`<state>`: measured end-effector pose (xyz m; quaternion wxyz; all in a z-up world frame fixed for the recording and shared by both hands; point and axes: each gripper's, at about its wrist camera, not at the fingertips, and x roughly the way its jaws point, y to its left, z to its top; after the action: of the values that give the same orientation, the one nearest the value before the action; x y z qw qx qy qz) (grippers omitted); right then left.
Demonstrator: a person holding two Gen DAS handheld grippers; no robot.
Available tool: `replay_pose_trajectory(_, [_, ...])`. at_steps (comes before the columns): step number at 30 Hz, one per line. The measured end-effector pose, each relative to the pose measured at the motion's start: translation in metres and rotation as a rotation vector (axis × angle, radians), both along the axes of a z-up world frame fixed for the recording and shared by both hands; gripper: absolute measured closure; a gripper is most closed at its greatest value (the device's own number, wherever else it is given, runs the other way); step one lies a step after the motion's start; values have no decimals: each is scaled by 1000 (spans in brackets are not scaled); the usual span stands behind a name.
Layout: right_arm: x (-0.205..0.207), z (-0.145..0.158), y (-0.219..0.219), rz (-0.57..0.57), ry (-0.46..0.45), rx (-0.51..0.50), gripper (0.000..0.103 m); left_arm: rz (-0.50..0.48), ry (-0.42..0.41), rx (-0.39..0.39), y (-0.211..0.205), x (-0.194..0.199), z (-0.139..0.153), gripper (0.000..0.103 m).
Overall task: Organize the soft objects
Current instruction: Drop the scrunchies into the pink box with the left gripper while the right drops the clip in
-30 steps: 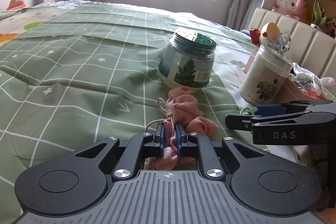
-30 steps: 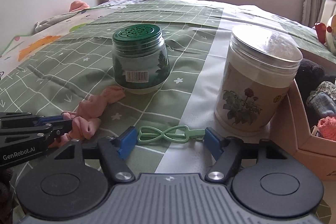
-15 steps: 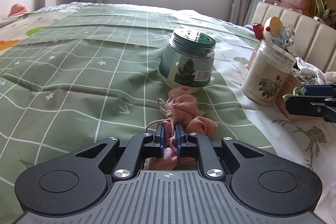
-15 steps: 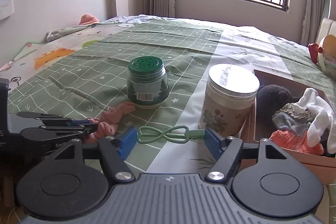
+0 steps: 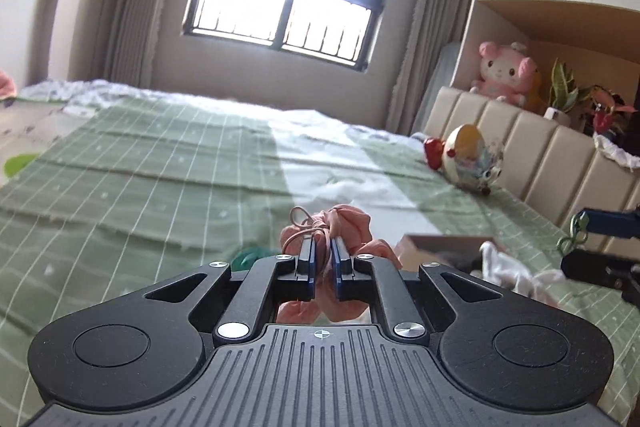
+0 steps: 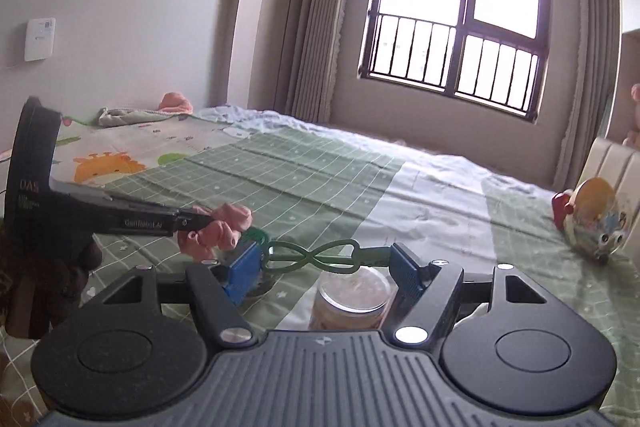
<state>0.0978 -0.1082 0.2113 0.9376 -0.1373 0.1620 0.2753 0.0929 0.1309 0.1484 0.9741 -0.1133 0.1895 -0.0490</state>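
Green grid-patterned bedding (image 5: pixel 168 187) covers the bed below a barred window (image 6: pixel 452 59). Left claw (image 5: pixel 322 257) pinches a crumpled pink fabric bundle (image 5: pixel 344 223) tied with thin cord, lifted above the bed. Right claw (image 6: pixel 328 259) stands wide, a green looped plastic clip (image 6: pixel 316 255) spanning its blue ridged pads (image 6: pixel 245 269), over a clear-lidded jar (image 6: pixel 354 297).

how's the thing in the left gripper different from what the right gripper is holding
The left gripper is shut on a pink cloth bundle, soft, bunched and tied with a cord; the right gripper holds a green clip, thin and looped like a figure eight.
The left jaws sit nearly closed on the bundle; the right jaws stand wide, with the clip spanning the gap between the fingertips.
Both are held off the green checked bedspread.
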Motion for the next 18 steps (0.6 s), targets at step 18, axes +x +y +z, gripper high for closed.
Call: replay_pose_trajectory(18, [129,-95,-75,-276,172,-131,32,-392,341,58,-200,203,0,91])
